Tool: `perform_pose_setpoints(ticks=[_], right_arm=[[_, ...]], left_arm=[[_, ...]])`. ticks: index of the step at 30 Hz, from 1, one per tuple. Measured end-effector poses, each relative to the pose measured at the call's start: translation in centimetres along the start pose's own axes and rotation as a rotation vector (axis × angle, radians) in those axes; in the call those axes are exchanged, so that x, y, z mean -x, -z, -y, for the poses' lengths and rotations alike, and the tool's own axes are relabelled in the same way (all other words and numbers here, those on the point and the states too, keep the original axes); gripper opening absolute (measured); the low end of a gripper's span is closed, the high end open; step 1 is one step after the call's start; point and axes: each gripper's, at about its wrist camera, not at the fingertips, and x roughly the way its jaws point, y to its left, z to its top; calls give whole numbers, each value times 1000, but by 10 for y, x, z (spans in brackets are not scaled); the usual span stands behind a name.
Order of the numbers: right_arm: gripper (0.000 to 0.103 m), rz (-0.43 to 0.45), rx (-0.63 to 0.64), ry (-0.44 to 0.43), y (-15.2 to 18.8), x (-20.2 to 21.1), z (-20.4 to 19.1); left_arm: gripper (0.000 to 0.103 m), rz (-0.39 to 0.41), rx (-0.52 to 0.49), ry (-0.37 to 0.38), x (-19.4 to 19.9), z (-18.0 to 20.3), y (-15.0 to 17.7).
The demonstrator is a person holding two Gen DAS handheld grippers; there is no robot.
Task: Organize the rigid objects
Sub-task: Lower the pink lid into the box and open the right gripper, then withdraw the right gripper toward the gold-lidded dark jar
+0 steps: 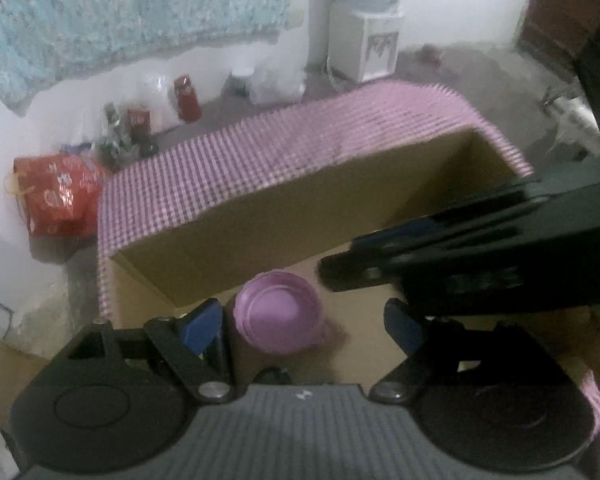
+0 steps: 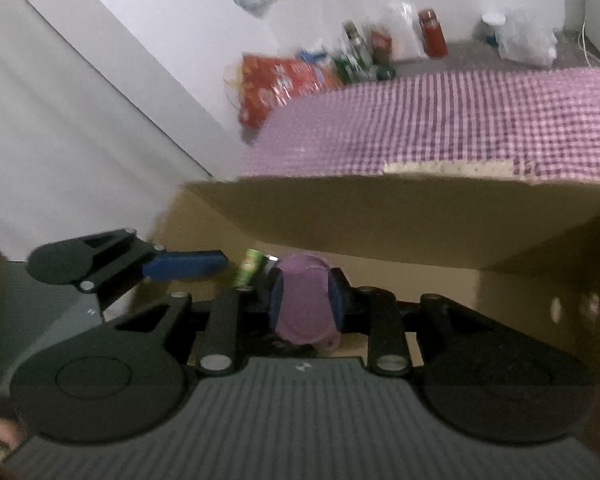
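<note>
A: The bowl (image 2: 302, 300) looks like thin, stiff plastic; light, likely a bit slick. It sits low inside the box (image 2: 380, 220).

B: And the right gripper (image 2: 306, 300)?

A: Its pads are closed on the bowl's sides, across its width. The rim seems the firmest hold.

B: The left gripper (image 1: 304, 322)?

A: Spread wide, holding nothing, just above the bowl (image 1: 280, 312). A can (image 2: 249, 267) stands just beside it.

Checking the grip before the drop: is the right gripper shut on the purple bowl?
Shut on it: the right gripper's blue pads press both sides of the purple bowl, inside the cardboard box.
</note>
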Motion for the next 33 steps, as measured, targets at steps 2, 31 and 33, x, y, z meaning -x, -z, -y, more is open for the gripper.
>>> perform_pose_setpoints(ticks=[2, 31, 33], right_arm=[[24, 51, 15, -32, 10, 34, -8], [36, 192, -158, -94, 253, 130, 33], [36, 181, -152, -87, 246, 117, 34]], left_arm=[[91, 46, -9, -5, 26, 3, 6], [76, 243, 174, 214, 54, 130, 228], [71, 233, 147, 176, 44, 137, 229]])
